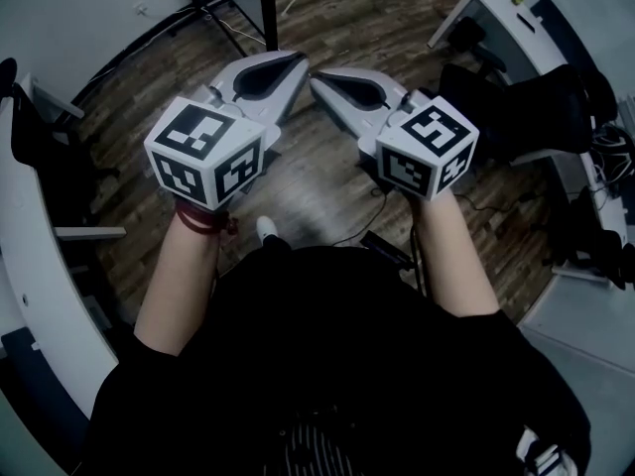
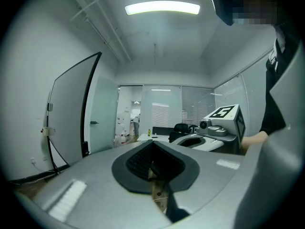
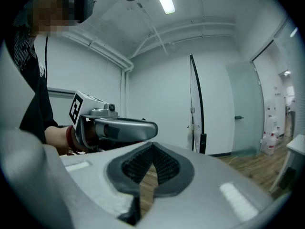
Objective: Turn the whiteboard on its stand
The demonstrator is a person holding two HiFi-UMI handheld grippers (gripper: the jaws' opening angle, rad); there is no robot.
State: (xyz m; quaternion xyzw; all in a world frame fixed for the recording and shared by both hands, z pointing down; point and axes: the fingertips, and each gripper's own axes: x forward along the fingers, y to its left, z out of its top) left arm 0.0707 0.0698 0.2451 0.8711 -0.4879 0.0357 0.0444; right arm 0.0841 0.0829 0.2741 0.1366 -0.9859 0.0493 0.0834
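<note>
While the whiteboard (image 2: 71,111) shows obliquely, its stand (image 2: 85,147) is mostly hidden.

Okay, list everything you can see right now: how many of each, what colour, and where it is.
whiteboard: one, white with a black frame, on its stand by the wall
glass door: one, frosted, beside the whiteboard
ceiling light: one, white, overhead
office chair: one, black, at the far table
desks: two, white, either side of the person
floor: brown wood planks, underfoot
left tongs: one, grey, shut, empty
right tongs: one, grey, shut, empty
marker cubes: two, black and white, one on each tongs
</note>
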